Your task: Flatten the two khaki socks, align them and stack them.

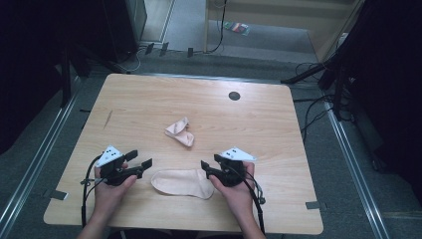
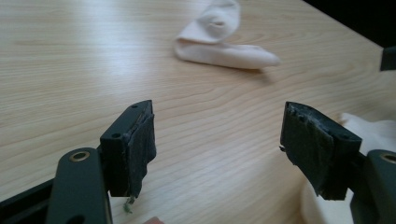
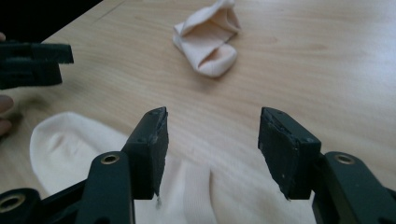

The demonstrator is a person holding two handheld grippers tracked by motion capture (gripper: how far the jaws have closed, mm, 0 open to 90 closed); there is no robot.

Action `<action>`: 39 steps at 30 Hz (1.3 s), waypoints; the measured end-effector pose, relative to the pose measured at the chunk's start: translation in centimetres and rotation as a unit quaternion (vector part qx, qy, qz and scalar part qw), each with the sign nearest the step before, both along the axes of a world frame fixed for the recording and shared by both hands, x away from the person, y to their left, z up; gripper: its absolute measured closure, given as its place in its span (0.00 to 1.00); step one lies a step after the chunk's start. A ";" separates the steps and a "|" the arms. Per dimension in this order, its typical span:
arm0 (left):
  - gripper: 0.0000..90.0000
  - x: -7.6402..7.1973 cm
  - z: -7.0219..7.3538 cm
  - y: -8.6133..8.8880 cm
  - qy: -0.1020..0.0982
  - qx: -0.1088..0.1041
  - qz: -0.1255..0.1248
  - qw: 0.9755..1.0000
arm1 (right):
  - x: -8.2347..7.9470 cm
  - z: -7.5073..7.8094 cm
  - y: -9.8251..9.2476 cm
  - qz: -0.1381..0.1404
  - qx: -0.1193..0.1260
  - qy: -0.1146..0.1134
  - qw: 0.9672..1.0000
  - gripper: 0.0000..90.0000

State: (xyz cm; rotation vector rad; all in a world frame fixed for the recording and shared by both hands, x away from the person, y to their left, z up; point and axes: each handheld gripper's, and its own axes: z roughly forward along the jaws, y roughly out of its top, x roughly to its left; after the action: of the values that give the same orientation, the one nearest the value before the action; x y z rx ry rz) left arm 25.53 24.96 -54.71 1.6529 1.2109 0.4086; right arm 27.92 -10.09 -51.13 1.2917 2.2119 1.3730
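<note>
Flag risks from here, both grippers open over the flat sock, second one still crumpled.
1. The flat sock lies loose between the left gripper and right gripper, both open with nothing between the jaws; a careless pass could probably drag or wrinkle it.
2. The crumpled sock is folded over itself, so a pinch may catch just one layer.
3. The flat sock sits near the table's front edge and might slide off.

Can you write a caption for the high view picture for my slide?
Two open hand-held grippers, left and right, flank a flat sock; a crumpled sock lies beyond.
</note>
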 end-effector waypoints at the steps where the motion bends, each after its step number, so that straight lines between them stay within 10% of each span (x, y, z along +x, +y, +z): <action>1: 0.30 0.1 0.0 0.1 0.000 -0.004 0.004 1.000 | 0.5 0.2 0.4 0.001 -0.003 -0.001 1.000 0.48; 23: 0.33 0.2 -0.4 0.1 0.000 -0.023 0.012 1.000 | 11.0 0.4 9.4 -0.021 -0.022 0.073 0.997 0.38; 28: 0.34 0.3 -0.4 0.1 0.002 -0.021 0.012 1.000 | 12.3 -0.8 12.1 -0.027 -0.059 0.086 0.994 0.39; 32: 0.35 0.3 -0.4 0.1 0.004 -0.019 0.012 1.000 | 12.6 -2.3 13.4 -0.045 -0.103 0.076 0.991 0.55; 35: 0.35 0.3 -0.4 0.0 0.004 -0.017 0.013 1.000 | 12.6 -2.4 13.4 -0.040 -0.115 0.055 0.991 0.93; 39: 0.35 0.3 -0.4 0.0 0.004 -0.016 0.015 1.000 | 12.4 -1.7 13.0 -0.016 -0.111 0.046 0.993 0.97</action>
State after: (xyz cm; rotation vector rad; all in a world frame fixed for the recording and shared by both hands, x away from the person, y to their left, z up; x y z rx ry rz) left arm 25.88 24.94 -55.15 1.6132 1.2432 0.3986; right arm 40.35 2.89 -52.85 1.3262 2.3158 1.0393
